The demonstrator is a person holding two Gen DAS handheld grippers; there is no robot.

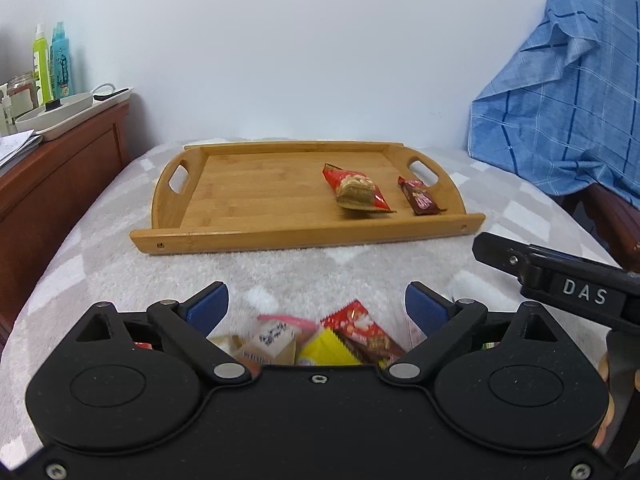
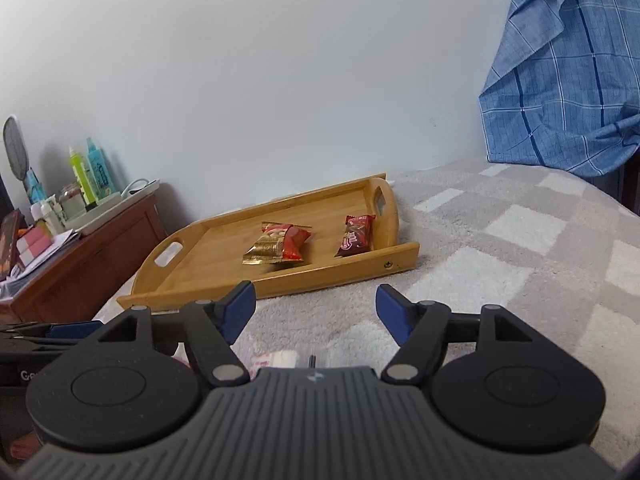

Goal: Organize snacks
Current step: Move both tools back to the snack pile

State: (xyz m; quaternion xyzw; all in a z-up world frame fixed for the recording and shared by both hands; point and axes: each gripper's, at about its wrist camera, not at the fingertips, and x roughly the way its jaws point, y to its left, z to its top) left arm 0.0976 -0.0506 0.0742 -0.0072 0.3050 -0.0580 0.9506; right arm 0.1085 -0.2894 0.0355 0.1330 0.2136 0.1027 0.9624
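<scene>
Two snacks lie in the wooden tray (image 1: pixel 248 196) at mid-frame: a red packet (image 1: pixel 358 192) and a brown bar (image 1: pixel 420 197). The loose pile (image 1: pixel 320 340) at the lower centre remains on the bed, so the job seems barely begun. The left tool (image 1: pixel 316 308) and right tool (image 2: pixel 316 312) both gape open, holding nothing.

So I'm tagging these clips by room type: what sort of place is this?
Most likely a bedroom at home. The wooden tray sits on a soft checked blanket that looks like a bed, a wooden cabinet beside it holds bottles, and a blue checked cloth hangs nearby.
</scene>
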